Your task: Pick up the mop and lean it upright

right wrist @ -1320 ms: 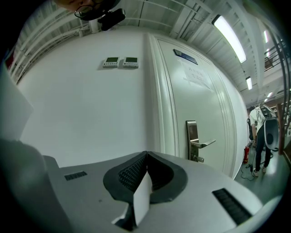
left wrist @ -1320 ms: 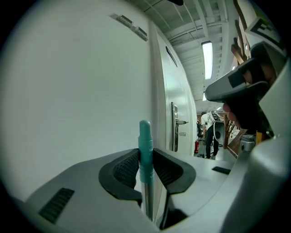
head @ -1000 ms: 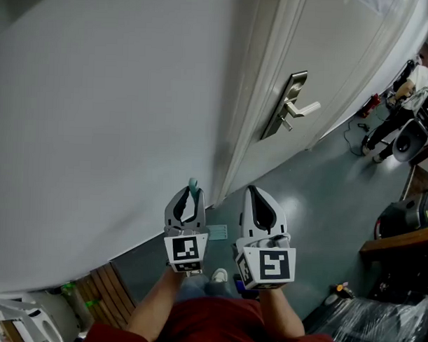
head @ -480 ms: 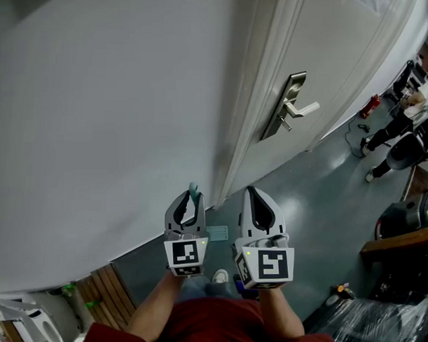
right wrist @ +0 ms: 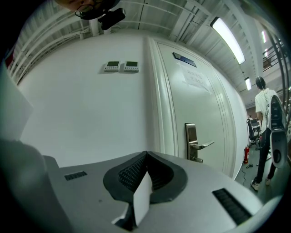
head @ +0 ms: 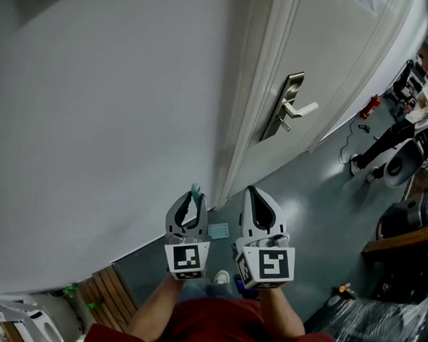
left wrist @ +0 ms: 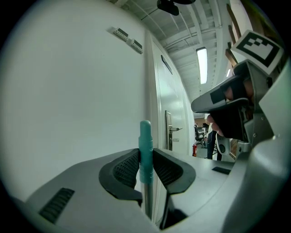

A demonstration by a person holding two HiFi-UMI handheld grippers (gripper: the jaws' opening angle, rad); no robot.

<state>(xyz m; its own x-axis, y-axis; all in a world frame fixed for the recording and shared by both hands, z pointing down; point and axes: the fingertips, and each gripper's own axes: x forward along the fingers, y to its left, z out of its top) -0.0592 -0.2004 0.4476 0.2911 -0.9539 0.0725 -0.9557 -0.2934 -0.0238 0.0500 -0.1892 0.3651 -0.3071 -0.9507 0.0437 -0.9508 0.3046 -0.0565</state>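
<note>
In the left gripper view, left tongs [left wrist: 146,155] clamp the mop handle [left wrist: 145,135].

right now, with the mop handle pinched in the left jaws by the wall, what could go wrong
1. The left gripper grips only the teal top end of the mop handle, so it could slip out or swing.
2. The wall looks smooth and bare; a leaned handle may slide toward the door.
3. The right gripper is shut and off the handle, giving no backup.
</note>
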